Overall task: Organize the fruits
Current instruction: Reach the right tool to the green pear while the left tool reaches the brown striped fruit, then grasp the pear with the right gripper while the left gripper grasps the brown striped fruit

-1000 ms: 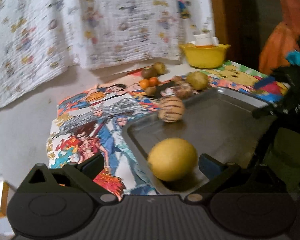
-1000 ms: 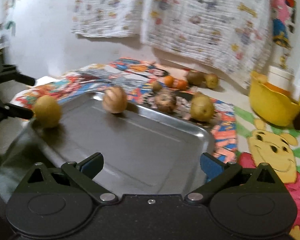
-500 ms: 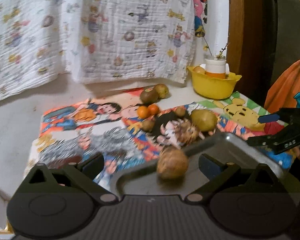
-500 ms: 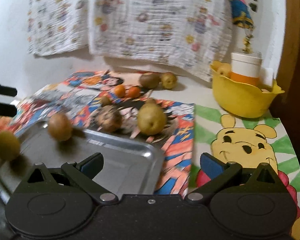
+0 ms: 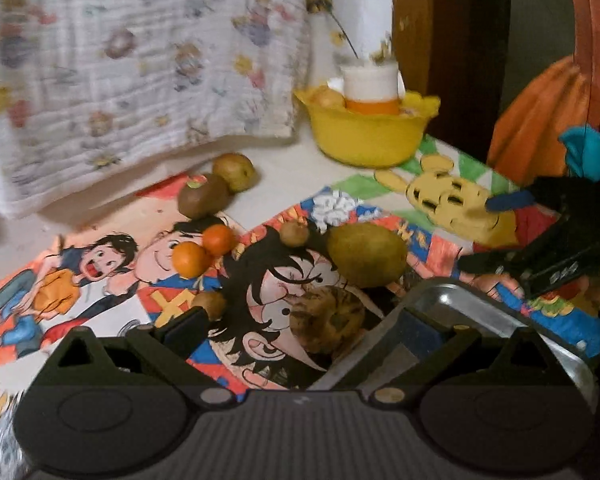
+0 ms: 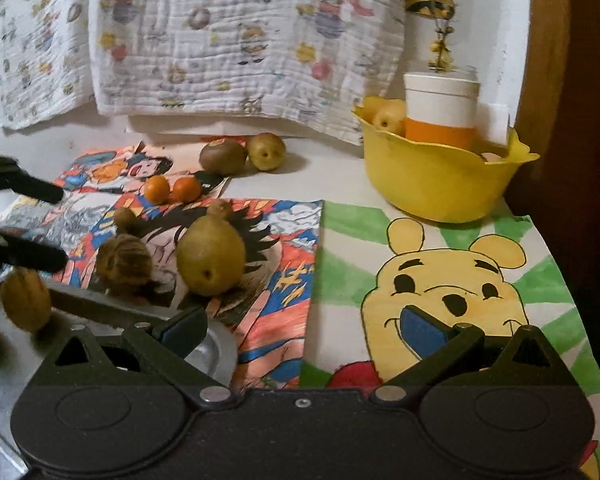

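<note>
Loose fruit lies on a cartoon-print mat: a green-yellow pear [image 5: 366,254] [image 6: 211,254], a striped brown fruit [image 5: 328,320] [image 6: 124,264], two small oranges [image 5: 190,258] [image 6: 157,189], a kiwi [image 5: 202,200] [image 6: 223,156] and a small yellow fruit [image 5: 234,166] [image 6: 266,151]. A metal tray [image 5: 460,304] [image 6: 100,306] holds a brown fruit [image 6: 26,304]. My left gripper [image 5: 300,328] [image 6: 62,226] is open, just short of the striped fruit. My right gripper [image 6: 304,328] [image 5: 476,232] is open over the tray's corner and the bear-print mat.
A yellow bowl [image 5: 364,132] [image 6: 432,184] at the back right holds a white and orange cup [image 6: 440,108] and some fruit. Two tiny brown fruits [image 5: 294,233] [image 5: 210,304] lie among the rest. A printed cloth hangs behind; the table edge runs along the right.
Both views have swung away from the tray. The left gripper moved off the yellow fruit in the tray toward the loose fruit; the right one turned toward the bear mat. Both stay open.
</note>
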